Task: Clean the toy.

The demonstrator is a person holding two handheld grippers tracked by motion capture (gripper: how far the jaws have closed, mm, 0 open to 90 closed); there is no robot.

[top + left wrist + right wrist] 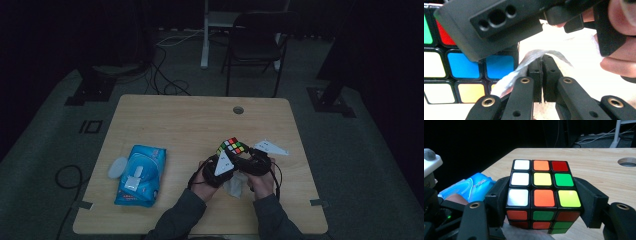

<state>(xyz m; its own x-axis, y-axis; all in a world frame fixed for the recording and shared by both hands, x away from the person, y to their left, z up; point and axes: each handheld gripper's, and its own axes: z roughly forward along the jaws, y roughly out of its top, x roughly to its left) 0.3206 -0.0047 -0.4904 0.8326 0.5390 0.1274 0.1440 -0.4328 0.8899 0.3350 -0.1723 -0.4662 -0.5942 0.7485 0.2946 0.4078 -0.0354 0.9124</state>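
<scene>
Near the front edge of the worktop (165,112), just right of centre, your two hands meet around the Rubik's cube (543,195). The right gripper (543,202) has its fingers clamped on two opposite sides of the cube, holding it clear of the wood with a white, orange and red row facing away from you. The left gripper (541,80) has its fingers pinched together on a white wet wipe (524,66), whose free end drapes toward the cube's blue and white squares.

The job in hand looks like wiping the cube clean. Keep the right grip firm and square (the pads sit flat on the side faces, which is what you want), so the layers do not twist under pressure. Bring the wipe onto one face at a time and draw it across in straight strokes along the rows, letting the loose cloth do the work rather than the hard finger tips. In the dim high view I cannot quite tell how much wipe hangs below your hands, so check that enough is free before pressing.

The blue wet-wipe pack (141,175) lies well to the left, lid open, if you need a fresh sheet.
</scene>
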